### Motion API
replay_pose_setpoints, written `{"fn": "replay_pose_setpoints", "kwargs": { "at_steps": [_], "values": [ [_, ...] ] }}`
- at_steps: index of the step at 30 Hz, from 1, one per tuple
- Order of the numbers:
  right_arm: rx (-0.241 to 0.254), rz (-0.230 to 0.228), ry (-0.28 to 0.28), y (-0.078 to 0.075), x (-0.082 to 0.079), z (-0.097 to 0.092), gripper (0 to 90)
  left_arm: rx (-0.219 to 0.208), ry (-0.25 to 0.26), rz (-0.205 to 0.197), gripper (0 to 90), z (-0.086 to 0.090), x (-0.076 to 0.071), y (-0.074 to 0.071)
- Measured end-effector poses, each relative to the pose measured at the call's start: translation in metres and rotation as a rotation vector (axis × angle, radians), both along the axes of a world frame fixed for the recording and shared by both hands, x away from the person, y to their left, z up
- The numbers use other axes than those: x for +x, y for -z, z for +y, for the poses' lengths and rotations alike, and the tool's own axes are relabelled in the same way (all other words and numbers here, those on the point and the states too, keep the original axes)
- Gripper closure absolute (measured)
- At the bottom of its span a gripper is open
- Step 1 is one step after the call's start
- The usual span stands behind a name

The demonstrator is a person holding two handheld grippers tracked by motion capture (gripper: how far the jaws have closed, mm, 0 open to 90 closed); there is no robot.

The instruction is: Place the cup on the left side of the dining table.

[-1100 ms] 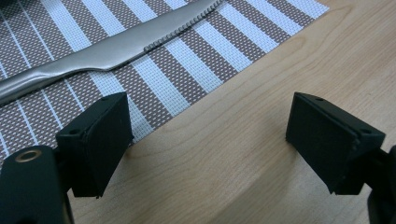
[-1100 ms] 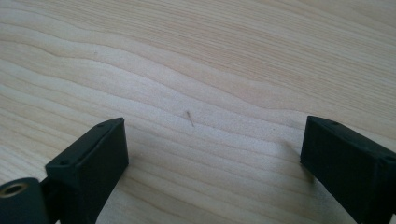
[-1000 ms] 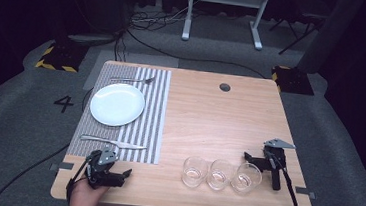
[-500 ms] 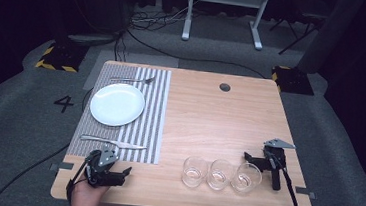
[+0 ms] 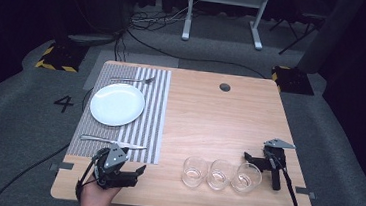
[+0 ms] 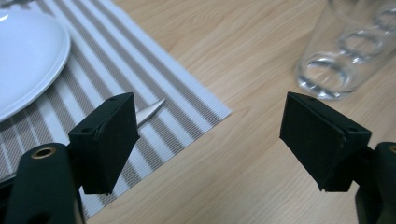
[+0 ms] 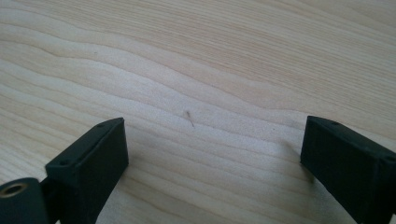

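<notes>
Both grippers low on the bench (image 5: 209,120), jaws apart, holding nothing.
Left gripper (image 5: 137,174) beside striped placemat (image 5: 152,110); right gripper (image 5: 247,161) just beside three glasses (image 5: 220,174).

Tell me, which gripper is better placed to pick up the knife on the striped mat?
Probably the left gripper: held in a hand, jaws open, just beside the knife. The right gripper lies across the table by the glasses.

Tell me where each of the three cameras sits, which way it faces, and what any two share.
High view: above the near edge, facing forward and down on the table; a hand holds the left gripper.
Left gripper view: between open jaws, toward the placemat, plate and glass.
Right gripper view: between open jaws, onto bare wood.
Shared: high and left views show plate and placemat.
</notes>
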State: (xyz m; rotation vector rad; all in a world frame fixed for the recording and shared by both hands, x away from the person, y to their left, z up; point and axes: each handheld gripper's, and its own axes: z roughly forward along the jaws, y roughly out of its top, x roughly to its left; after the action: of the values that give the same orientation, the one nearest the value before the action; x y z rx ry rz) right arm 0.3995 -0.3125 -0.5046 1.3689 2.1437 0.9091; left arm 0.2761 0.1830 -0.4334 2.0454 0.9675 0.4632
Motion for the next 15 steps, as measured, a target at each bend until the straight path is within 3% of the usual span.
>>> {"fn": "replay_pose_setpoints", "kwargs": {
  "at_steps": [8,9,15],
  "values": [
    [0.000,0.000,0.000,0.000,0.000,0.000,7.7,-0.044,0.090,-0.009,18.2,-0.027,0.002,-0.015],
    [0.000,0.000,0.000,0.000,0.000,0.000,7.7,-0.066,0.115,-0.003,17.9,-0.035,0.003,-0.017],
    [0.000,0.000,0.000,0.000,0.000,0.000,7.7,-0.100,0.193,0.006,16.0,-0.061,0.008,-0.017]
  ]
}}
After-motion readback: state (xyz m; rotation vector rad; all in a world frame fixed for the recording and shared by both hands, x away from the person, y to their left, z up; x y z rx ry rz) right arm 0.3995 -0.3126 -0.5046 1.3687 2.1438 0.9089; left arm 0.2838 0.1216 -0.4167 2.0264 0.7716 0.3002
